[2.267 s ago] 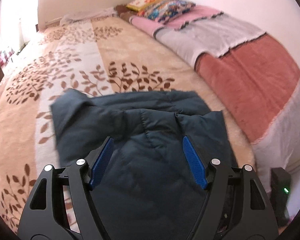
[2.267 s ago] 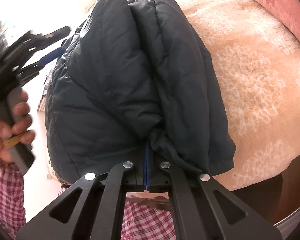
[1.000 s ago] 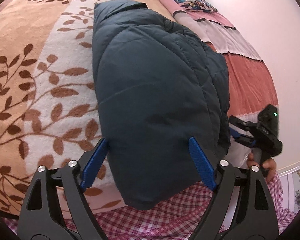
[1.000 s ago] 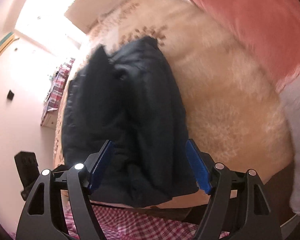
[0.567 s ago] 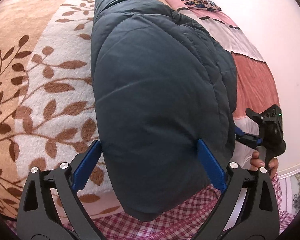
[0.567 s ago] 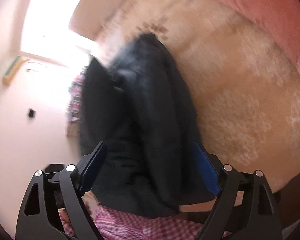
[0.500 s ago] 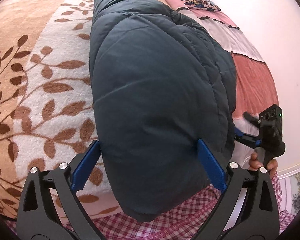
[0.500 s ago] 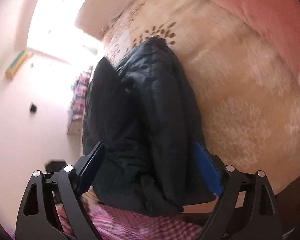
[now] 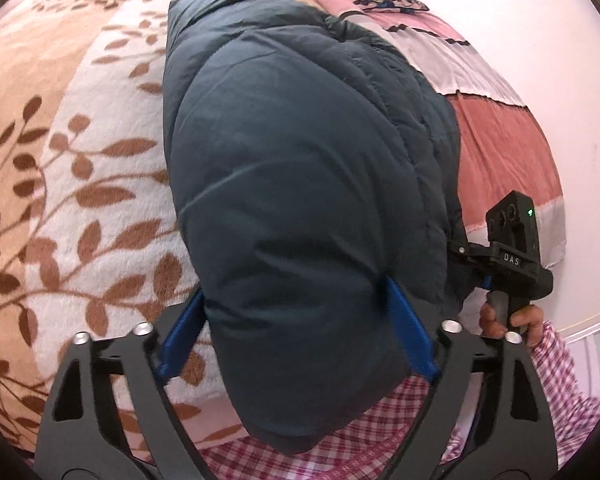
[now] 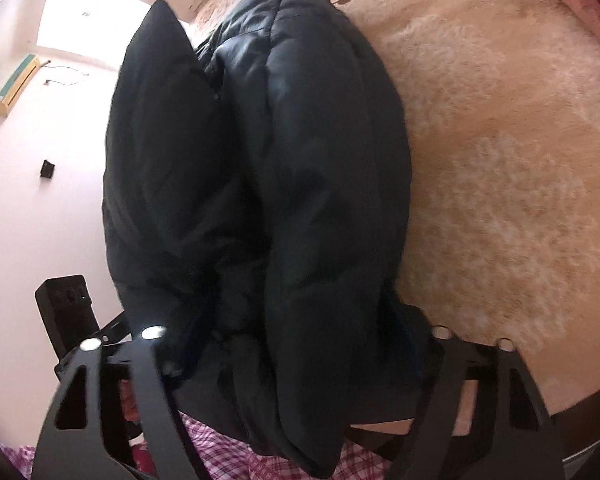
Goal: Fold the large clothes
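Folded dark-blue puffer jacket (image 9: 300, 184) overhangs the near edge of the bed (image 9: 80, 184), with open blanket to its left. Left hand-held gripper (image 9: 296, 332) is closing, blue pads pressing its bulk. Right hand-held gripper (image 10: 296, 344), lettered "DAS", is also closing around the jacket's right end; both now sit closer to it than a second ago.
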Demonstrator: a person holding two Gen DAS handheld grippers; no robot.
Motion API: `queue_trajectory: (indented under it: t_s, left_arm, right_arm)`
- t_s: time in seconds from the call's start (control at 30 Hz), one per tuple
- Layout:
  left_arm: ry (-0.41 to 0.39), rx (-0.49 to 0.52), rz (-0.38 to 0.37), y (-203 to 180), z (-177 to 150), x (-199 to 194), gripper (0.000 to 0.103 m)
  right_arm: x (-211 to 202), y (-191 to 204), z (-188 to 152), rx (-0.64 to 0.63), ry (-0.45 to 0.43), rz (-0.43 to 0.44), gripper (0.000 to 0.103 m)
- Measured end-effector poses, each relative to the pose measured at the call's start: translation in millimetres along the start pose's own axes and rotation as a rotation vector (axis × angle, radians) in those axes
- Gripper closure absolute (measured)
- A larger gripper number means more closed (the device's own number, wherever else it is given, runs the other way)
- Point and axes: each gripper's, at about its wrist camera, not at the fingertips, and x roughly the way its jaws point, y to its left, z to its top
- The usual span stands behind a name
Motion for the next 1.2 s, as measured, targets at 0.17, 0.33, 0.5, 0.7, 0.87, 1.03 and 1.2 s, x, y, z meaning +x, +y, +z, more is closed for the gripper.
queue_trajectory:
  t_s: [0.17,0.33,0.5,0.7,0.87,1.03,1.2]
  left_arm:
    - [-0.062,0.102,0.063,-10.2,-1.4,-11.0,0.041]
    - [-0.141,0.170,0.120,-11.4,6.7,-28.4,0.048]
    - [-0.201,0.168,0.176,15.9,26.1,-55.6,0.049]
    - [-0.259,0.118,0.239,69.3,43.2,-87.3,0.049]
    - [-0.264,0.071,0.243,105.6,43.1,-94.4,0.049]
    - [-0.271,0.048,0.222,123.5,37.2,-91.4,0.048]
    - [-0.267,0.032,0.230,125.0,34.4,-89.1,0.042]
  right_arm:
    - [-2.9,16.9,-8.8,-0.073,-0.055,-0.020,0.060]
    - [-5.2,44.4,-19.7,-0.186,-0.140,-0.084,0.068]
    - [14.0,82.0,-20.4,-0.277,-0.160,-0.108,0.070]
    - [55.4,136.5,-14.6,-0.346,-0.138,-0.104,0.071]
    - [85.7,169.2,-13.3,-0.393,-0.103,-0.134,0.071]
    - [94.1,174.5,-9.0,-0.391,-0.098,-0.176,0.070]
    - [92.0,171.2,-6.7,-0.338,-0.110,-0.182,0.066]
